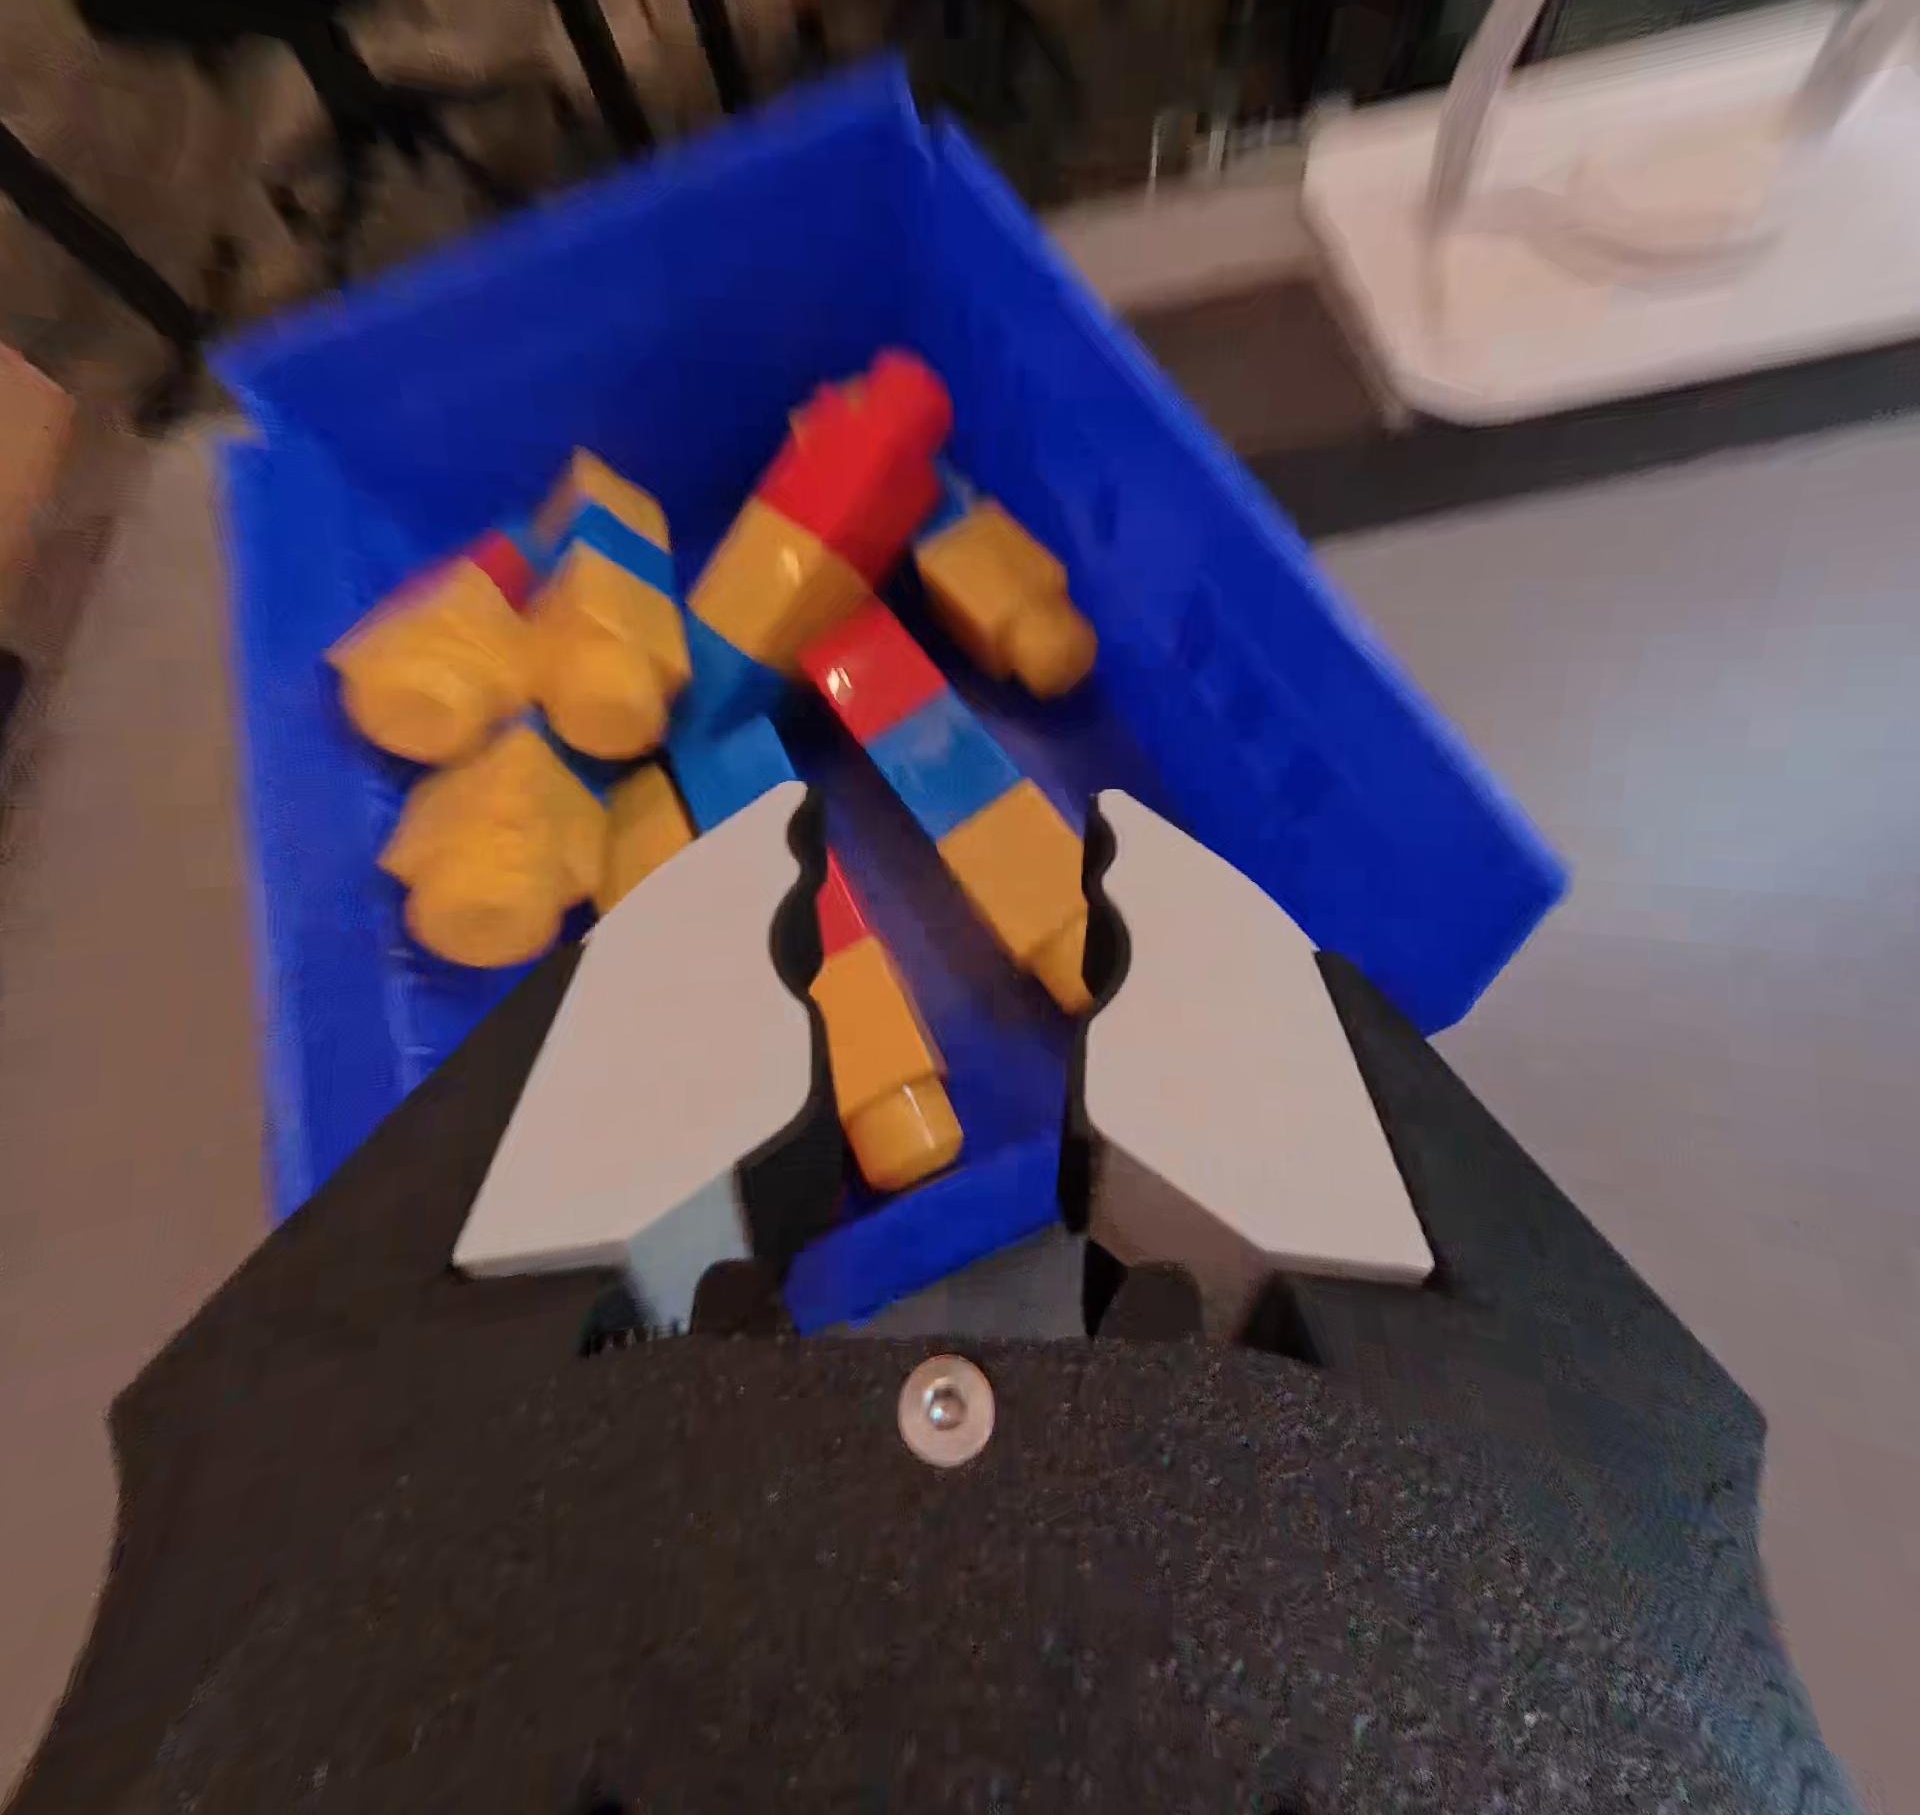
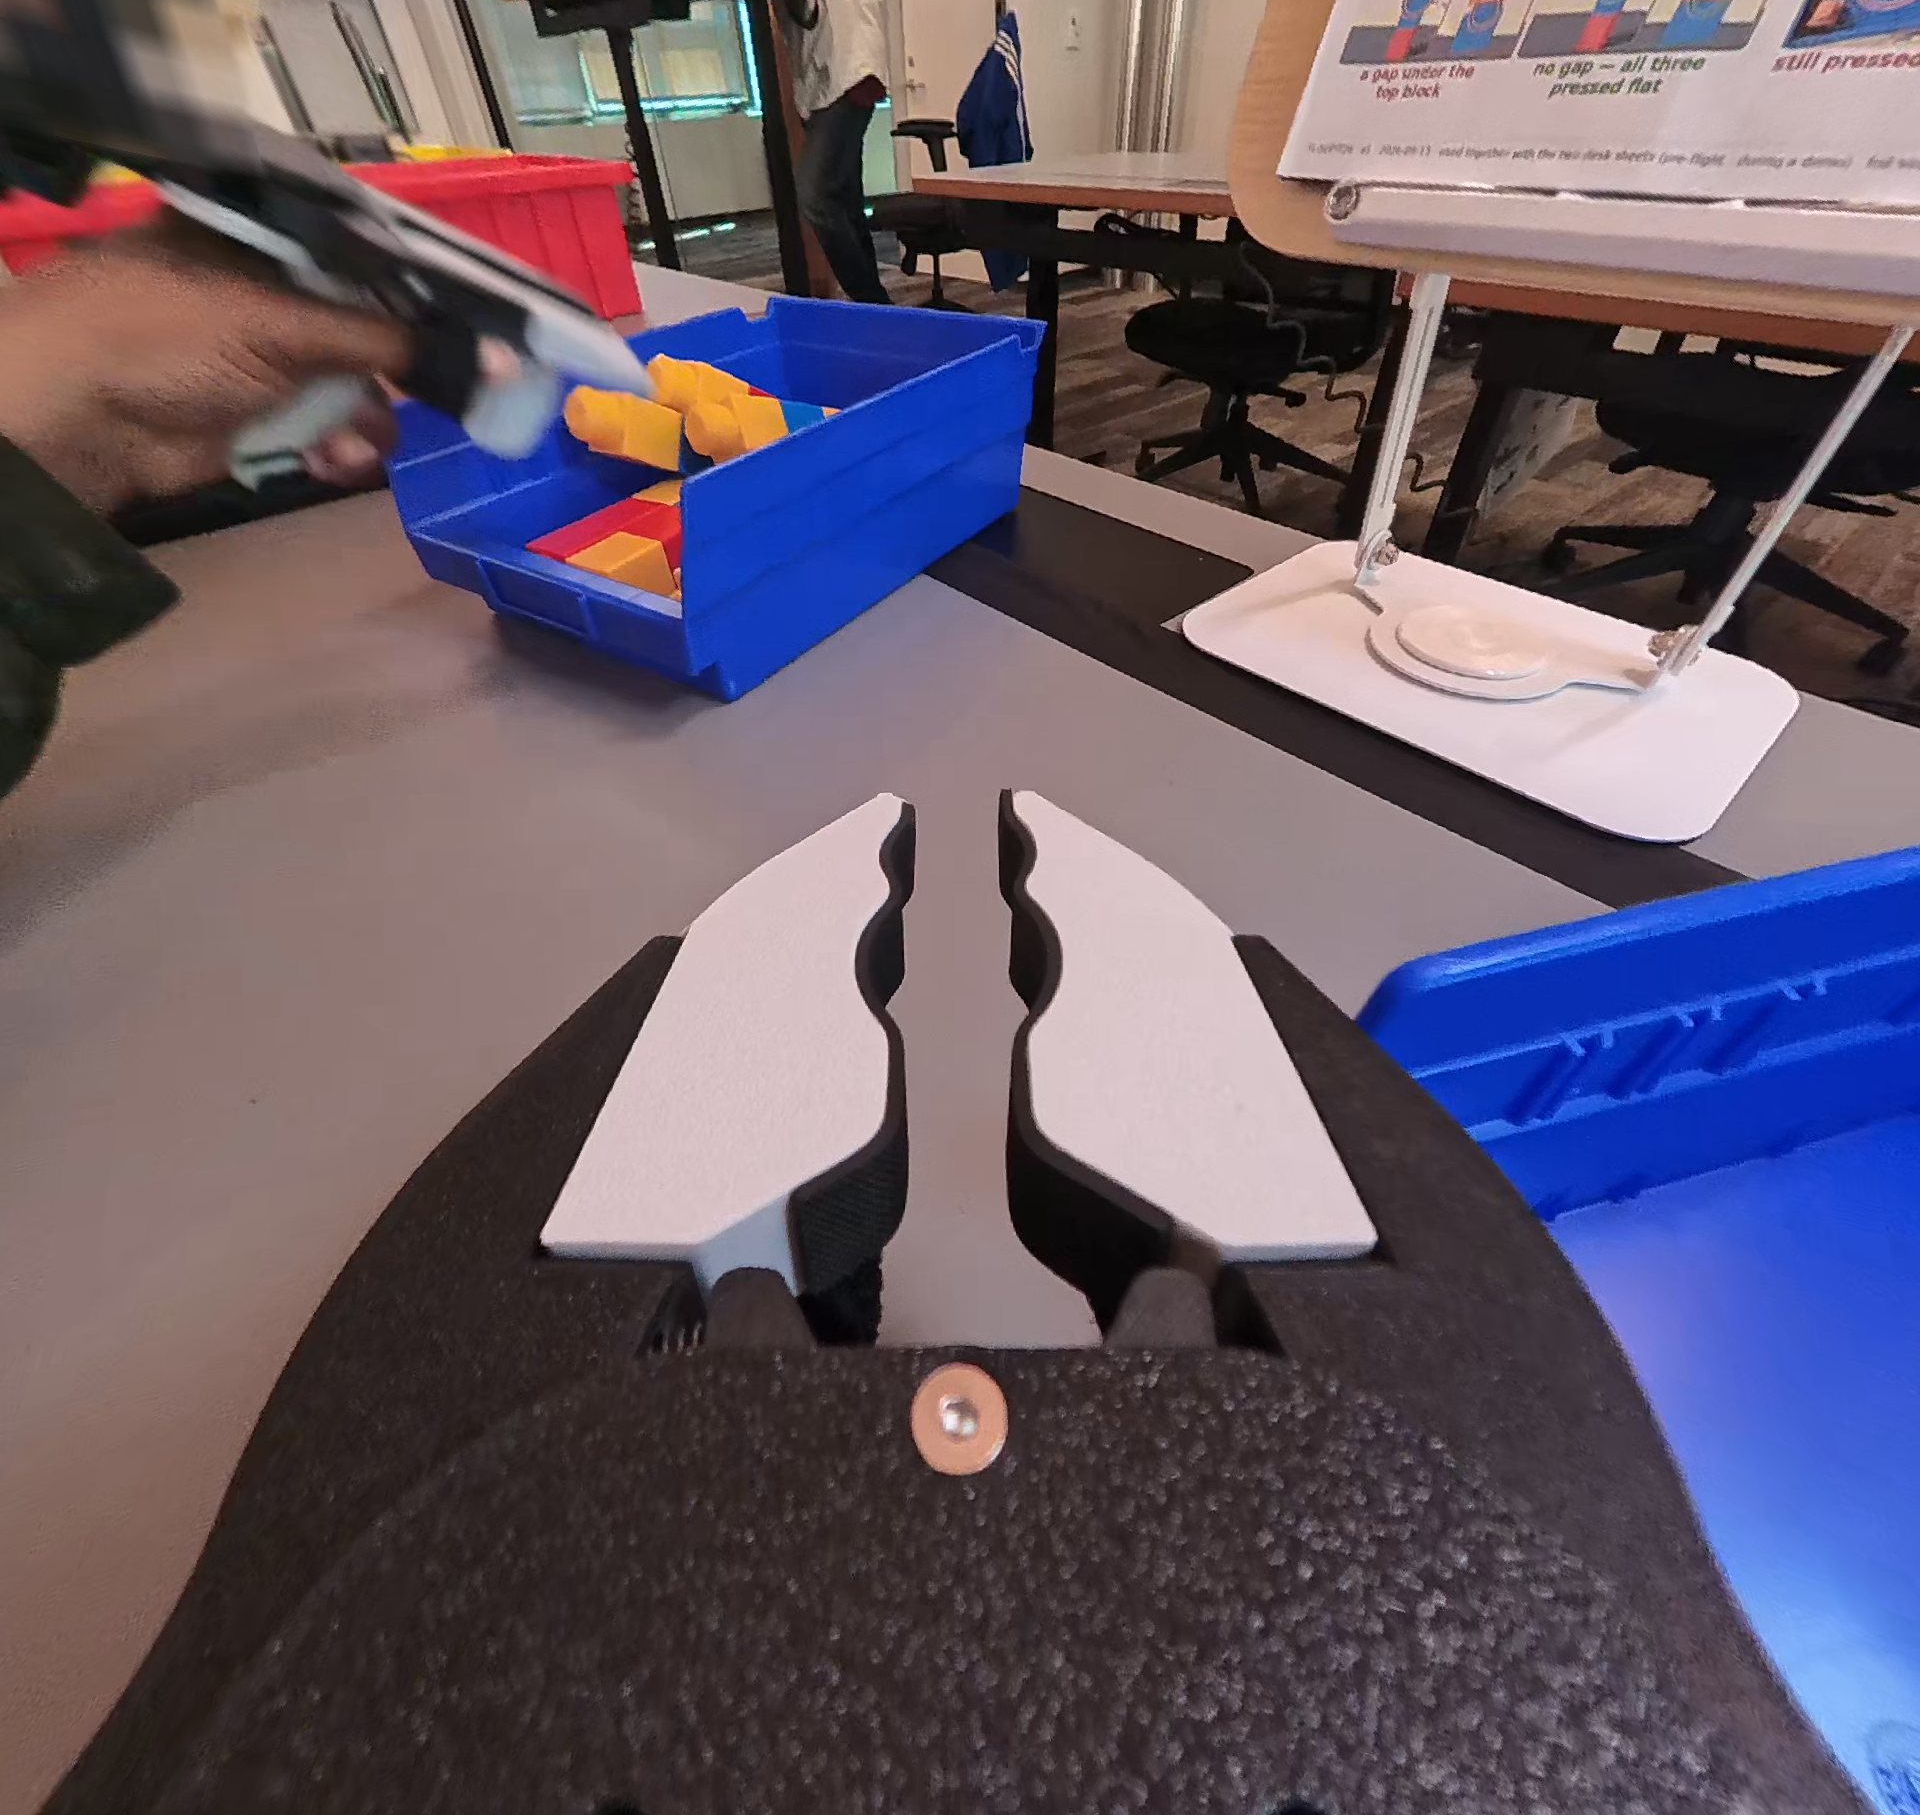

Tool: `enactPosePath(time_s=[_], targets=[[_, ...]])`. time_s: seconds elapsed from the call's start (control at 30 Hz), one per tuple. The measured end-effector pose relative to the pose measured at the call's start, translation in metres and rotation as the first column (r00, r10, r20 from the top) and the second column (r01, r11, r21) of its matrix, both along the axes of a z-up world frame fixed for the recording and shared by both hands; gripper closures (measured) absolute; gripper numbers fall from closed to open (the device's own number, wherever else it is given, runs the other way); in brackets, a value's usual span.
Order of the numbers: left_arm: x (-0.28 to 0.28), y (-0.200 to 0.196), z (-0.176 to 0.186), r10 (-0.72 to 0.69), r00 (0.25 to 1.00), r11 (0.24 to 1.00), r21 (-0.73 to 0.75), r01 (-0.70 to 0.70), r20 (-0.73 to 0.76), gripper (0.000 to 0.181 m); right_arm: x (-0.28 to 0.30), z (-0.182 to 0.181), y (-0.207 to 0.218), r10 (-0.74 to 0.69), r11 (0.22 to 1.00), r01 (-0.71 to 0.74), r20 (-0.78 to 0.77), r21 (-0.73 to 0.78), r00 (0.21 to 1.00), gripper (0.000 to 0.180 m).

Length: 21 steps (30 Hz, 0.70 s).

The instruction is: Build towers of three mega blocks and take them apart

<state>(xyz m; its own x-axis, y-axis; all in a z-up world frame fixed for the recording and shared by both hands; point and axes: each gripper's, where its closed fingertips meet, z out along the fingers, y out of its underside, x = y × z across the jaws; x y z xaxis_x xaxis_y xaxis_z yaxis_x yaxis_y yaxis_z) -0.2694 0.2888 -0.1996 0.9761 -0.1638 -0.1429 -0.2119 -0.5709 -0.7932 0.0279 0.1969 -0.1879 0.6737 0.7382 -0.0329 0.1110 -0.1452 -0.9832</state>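
Fingers (image 1: pixel 665 1017) of the left gripper (image 1: pixel 951 804) stand apart over the near end of a blue bin (image 1: pixel 1195 560), with nothing between them; this view is blurred. Inside the bin lie mega blocks joined into towers: a clump of yellow-ended ones (image 1: pixel 499 726) at the left, a red, yellow, red, blue and yellow run (image 1: pixel 914 716) slanting through the middle, and 1 more yellow block (image 1: pixel 1003 591) at the right. A red and yellow piece (image 1: pixel 883 1038) lies directly beneath the gap between the fingers.

From the right wrist view, the left gripper (image 2: pixel 551 394) shows blurred at the far left, held by a hand (image 2: pixel 156 383), poised above the same bin (image 2: pixel 831 518) on the grey table (image 2: pixel 364 934). Nearer, the right gripper (image 2: pixel 956 809) hovers over bare tabletop, its fingers (image 2: pixel 769 1038) a narrow gap apart and holding nothing. Right of it sits the corner of a second blue bin (image 2: pixel 1662 1038); beyond that, a white stand (image 2: pixel 1507 716) carries an instruction sheet (image 2: pixel 1600 40). A red bin (image 2: pixel 520 207) sits far behind.
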Motion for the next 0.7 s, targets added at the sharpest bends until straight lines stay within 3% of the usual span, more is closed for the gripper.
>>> enactPosePath(time_s=[0.07,0.2,0.3,0.5,0.57,0.63,0.7], targets=[[0.007,0.005,-0.044,-0.024,0.998,0.984,-0.178,0.013,-0.061,0.126,-0.001,0.000,-0.001,0.004,1.000,-0.004,0.001,-0.001,1.000,0.164],[0.005,0.018,-0.053,-0.013,0.993,0.965,-0.260,-0.019,-0.121,0.140,-0.004,-0.002,0.000,0.013,1.000,-0.013,-0.003,-0.019,1.000,0.164],[0.006,0.025,-0.074,-0.033,0.992,0.924,-0.382,-0.017,-0.123,0.129,-0.006,-0.006,0.000,0.024,0.999,-0.024,-0.001,-0.036,1.000,0.164],[-0.001,0.040,-0.075,-0.020,0.976,0.940,-0.337,-0.056,-0.217,0.137,-0.007,-0.008,-0.001,0.035,0.998,-0.035,-0.005,-0.051,0.999,0.164],[-0.012,0.032,-0.084,-0.014,0.957,0.917,-0.386,-0.104,-0.290,0.122,-0.007,-0.009,-0.001,0.034,0.998,-0.034,0.000,-0.053,0.999,0.164],[-0.012,0.025,-0.084,-0.009,0.961,0.910,-0.400,-0.107,-0.277,0.117,-0.006,-0.009,-0.002,0.027,0.999,-0.027,0.011,-0.045,1.000,0.164],[-0.009,0.021,-0.085,-0.023,0.969,0.904,-0.419,-0.085,-0.246,0.125,-0.006,-0.006,-0.002,0.023,0.999,-0.023,0.006,-0.039,1.000,0.164]])
